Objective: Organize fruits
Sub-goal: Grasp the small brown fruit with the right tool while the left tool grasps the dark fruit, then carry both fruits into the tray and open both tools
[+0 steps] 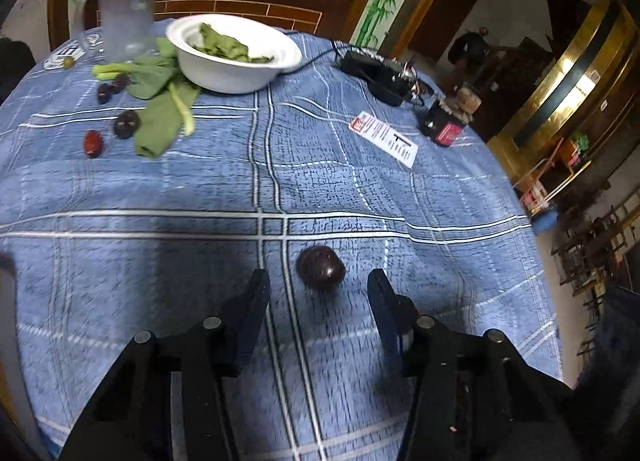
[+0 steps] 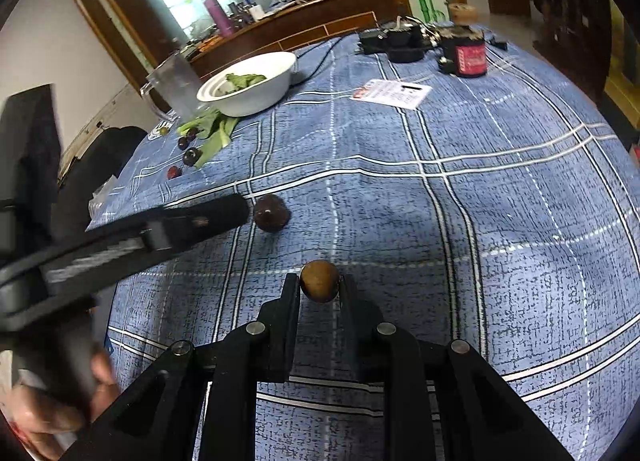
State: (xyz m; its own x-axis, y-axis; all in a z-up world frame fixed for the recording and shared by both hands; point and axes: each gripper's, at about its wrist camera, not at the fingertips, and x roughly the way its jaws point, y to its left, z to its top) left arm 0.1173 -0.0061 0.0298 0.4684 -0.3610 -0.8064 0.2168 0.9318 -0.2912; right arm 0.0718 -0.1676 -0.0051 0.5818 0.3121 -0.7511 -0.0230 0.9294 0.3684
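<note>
Left wrist view: the left gripper (image 1: 318, 285) has its jaws apart over the blue checked tablecloth (image 1: 400, 189). A dark plum (image 1: 321, 271) lies on the cloth between the two tips, and neither tip touches it. Far ahead and to the left sit a white bowl (image 1: 234, 55) with green leaves in it, more leaves on the cloth, and a few small dark and red fruits (image 1: 127, 124) beside them.

In the right wrist view, the right gripper (image 2: 319, 285) is squeezed tight on a small brown round fruit (image 2: 319, 281), held at its tips. The dark plum is up and to the left of it, right at the tip of the left gripper's finger.
</note>
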